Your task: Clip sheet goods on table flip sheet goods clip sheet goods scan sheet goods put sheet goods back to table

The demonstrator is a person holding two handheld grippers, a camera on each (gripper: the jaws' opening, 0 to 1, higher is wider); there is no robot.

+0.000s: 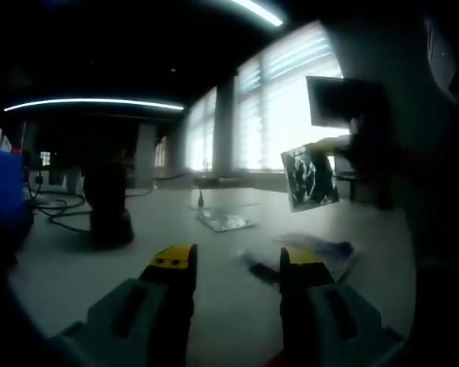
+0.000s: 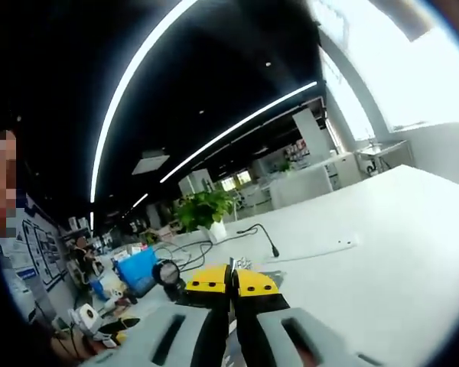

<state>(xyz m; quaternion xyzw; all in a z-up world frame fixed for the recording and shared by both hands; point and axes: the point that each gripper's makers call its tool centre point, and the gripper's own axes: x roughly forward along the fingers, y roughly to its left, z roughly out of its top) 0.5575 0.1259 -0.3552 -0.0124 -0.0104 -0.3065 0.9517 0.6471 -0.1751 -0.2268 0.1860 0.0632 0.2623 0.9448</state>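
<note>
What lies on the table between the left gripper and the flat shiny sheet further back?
Bare white table, in the left gripper view, separates the open left gripper from the flat shiny sheet.

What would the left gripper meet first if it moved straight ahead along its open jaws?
Probably the shiny sheet lying flat on the white table, almost straight beyond the left gripper. The bluish packet lies nearer, but slightly right of that line; depth is unclear.

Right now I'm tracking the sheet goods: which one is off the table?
The dark photo-print sheet, held up in the air by the right gripper; the pale sheet and the blue-edged one lie flat on the table.
</note>
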